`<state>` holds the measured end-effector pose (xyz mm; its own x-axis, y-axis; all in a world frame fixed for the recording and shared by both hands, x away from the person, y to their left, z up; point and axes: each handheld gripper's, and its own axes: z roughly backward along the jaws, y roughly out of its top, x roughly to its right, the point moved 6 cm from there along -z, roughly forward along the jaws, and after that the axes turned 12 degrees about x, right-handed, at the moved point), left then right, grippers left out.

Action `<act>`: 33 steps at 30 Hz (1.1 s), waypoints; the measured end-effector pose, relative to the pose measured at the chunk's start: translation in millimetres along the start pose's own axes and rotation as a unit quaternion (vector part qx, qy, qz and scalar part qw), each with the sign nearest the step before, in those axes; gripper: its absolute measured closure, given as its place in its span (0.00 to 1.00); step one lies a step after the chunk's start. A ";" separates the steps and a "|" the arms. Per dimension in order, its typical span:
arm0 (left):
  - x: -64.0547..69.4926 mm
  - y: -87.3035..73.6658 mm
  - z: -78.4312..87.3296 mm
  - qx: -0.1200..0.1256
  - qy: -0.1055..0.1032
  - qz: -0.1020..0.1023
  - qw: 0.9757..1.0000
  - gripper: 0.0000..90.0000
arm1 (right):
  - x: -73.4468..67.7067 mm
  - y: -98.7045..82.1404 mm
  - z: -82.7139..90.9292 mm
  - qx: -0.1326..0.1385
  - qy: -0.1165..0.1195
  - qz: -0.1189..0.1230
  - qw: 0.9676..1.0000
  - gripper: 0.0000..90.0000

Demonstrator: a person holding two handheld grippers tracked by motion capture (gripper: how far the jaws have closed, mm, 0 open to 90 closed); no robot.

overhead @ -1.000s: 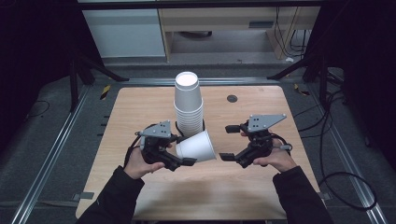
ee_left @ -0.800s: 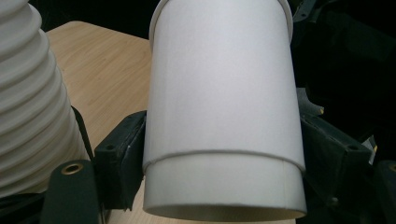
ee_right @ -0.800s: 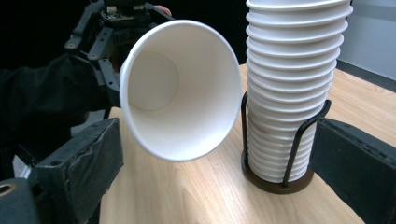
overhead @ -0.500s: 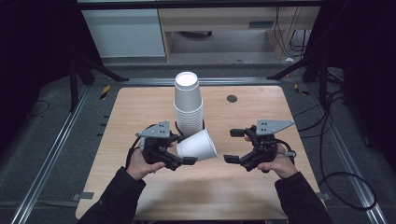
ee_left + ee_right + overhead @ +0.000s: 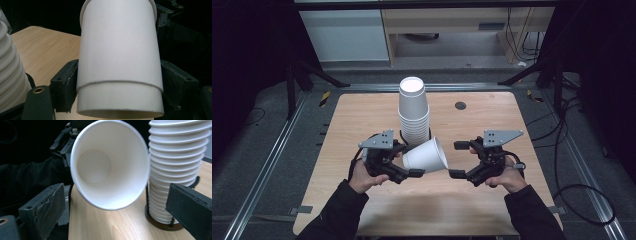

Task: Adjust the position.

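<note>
A single white paper cup (image 5: pixel 426 156) lies on its side above the wooden table (image 5: pixel 362 120), its mouth facing right. My left gripper (image 5: pixel 409 159) is shut on the cup's base end; its pads (image 5: pixel 65 86) press both sides of the cup (image 5: pixel 120 50). My right gripper (image 5: pixel 458 160) stands open just right of the cup's rim, a jaw above and a jaw below it, not touching. In the right gripper view the cup's mouth (image 5: pixel 110 162) faces me between the spread pads (image 5: pixel 45 207). A tall stack of upturned white cups (image 5: pixel 413 112) stands behind the two grippers.
The stack (image 5: pixel 175 165) sits in a dark round holder (image 5: pixel 162 223) near the table's middle. A small black disc (image 5: pixel 460 105) lies toward the back right. Metal rails (image 5: pixel 277 150) run along the floor on both sides, and cabinets stand behind the table.
My right gripper has shifted slightly toward the person and stays open by the cup's mouth. The left gripper and its cup have barely moved.
</note>
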<state>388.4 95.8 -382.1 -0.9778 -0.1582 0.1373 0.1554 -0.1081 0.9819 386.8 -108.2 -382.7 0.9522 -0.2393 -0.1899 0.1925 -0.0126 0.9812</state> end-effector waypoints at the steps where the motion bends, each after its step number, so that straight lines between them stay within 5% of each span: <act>1: 0.4 0.4 -0.5 0.002 0.001 -0.002 1.000 0.25 | -0.7 -0.4 -0.8 -0.002 0.002 0.000 1.000 0.03; 11: 5.4 3.0 -6.2 -0.002 -0.003 -0.023 1.000 0.25 | -3.9 -2.4 -8.6 -0.006 0.010 0.001 1.000 0.03; 33: 8.6 1.2 -14.9 0.004 -0.009 -0.029 1.000 0.25 | -4.1 -2.9 -18.4 0.009 0.022 -0.019 1.000 0.03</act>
<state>382.3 79.6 -381.7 -0.9875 -0.1338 0.0828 0.0977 -0.1085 0.9893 386.7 -89.3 -385.4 0.9540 -0.1952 -0.2275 0.2245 -0.0374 0.9738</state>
